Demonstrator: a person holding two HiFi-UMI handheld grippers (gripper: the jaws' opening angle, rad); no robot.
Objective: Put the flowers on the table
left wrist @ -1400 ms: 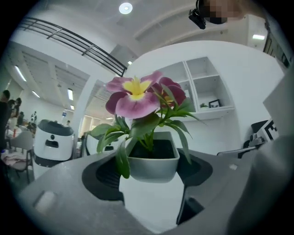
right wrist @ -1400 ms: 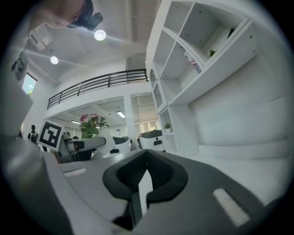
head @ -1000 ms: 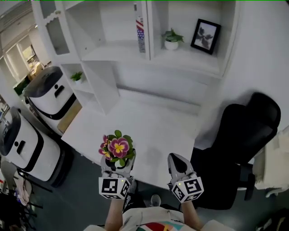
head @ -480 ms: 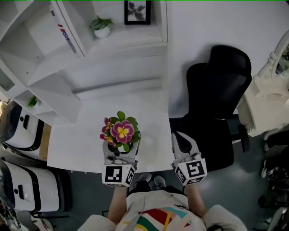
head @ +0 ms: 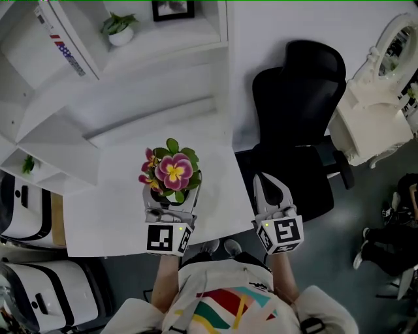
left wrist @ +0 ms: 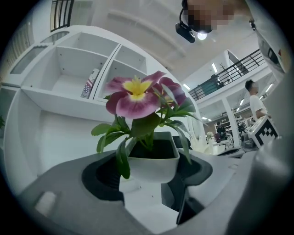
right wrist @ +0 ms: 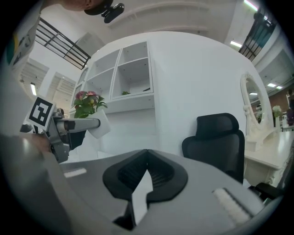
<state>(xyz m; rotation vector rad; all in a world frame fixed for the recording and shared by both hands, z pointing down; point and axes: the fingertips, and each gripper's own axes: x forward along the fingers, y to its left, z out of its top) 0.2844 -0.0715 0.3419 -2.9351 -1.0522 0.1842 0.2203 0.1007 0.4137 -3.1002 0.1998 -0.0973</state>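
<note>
A small white pot (left wrist: 152,158) of pink and yellow flowers (head: 171,171) sits upright between my left gripper's jaws. That left gripper (head: 172,197) is shut on the pot and holds it above the white table (head: 111,202), near its front edge. In the left gripper view the flowers (left wrist: 138,96) rise above the jaws. My right gripper (head: 270,186) is shut and empty, just off the table's right edge, in front of the chair. The right gripper view shows its jaws (right wrist: 147,152) meeting, with the left gripper (right wrist: 85,123) and the pot (right wrist: 102,126) off to the left.
A black office chair (head: 300,98) stands right of the table. White shelves (head: 98,59) behind it hold a small green plant (head: 119,29) and a framed picture (head: 173,9). A white dresser with a mirror (head: 375,111) is at far right. White rounded machines (head: 26,209) stand at left.
The head view has swung right, bringing the chair and dresser in. The left gripper keeps its hold on the pot over the table's front part. The right gripper stays shut beside it.
</note>
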